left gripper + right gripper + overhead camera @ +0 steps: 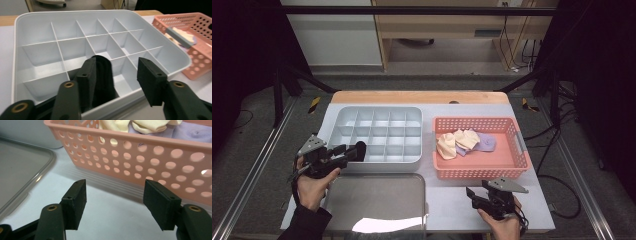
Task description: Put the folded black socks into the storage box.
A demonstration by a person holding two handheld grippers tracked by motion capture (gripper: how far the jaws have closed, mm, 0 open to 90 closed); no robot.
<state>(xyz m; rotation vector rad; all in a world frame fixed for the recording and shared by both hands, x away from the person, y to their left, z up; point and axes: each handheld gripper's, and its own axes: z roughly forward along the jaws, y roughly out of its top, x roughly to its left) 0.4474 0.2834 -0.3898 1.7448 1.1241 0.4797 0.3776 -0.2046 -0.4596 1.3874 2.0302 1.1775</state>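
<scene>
Black sock [101, 80] stands in a front cell of my divider box [30, 18], leaning on one pad of the left gripper [122, 82], whose jaws are apart. I judge it could snag and lift out as I withdraw. Right gripper [115, 202] is open, empty, near the basket [140, 152]; bare table lies beneath.

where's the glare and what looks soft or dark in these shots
High view: a white glare patch on the metal tray at its near edge, and dark surroundings beyond the table. Left gripper view: the black cloth shows little detail. Right gripper view: the pink basket looks slightly soft, its holes glowing with light.
</scene>
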